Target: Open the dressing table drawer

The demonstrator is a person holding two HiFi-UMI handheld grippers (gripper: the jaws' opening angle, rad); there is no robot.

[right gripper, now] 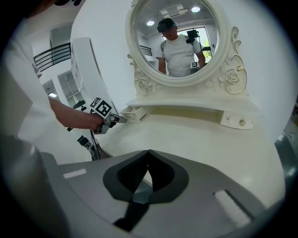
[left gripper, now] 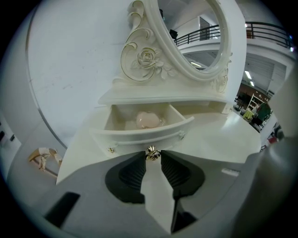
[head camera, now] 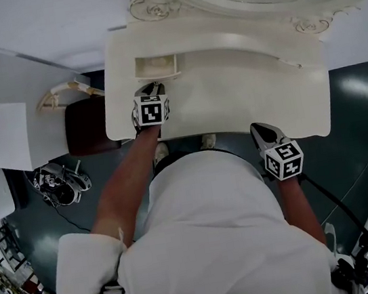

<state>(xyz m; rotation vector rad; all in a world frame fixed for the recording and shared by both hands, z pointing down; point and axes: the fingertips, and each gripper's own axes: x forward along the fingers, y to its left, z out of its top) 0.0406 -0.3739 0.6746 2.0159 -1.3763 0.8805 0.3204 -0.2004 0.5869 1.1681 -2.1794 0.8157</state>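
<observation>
With the left gripper (head camera: 152, 86) clamped on the gold knob (left gripper: 152, 153) of the drawer (left gripper: 139, 132), already out at eleven o'clock on the dressing table (head camera: 231, 95), a skewed tug could slip the knob or jam the drawer, and the right gripper (head camera: 257, 128), clenched empty at five o'clock, braces nothing.

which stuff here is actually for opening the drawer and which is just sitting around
For the job: left drawer, already pulled out; its gold knob; left gripper at that knob.
Just around: pink item in the drawer; closed right drawer; mirror; dark stool; right gripper, shut, empty.
</observation>
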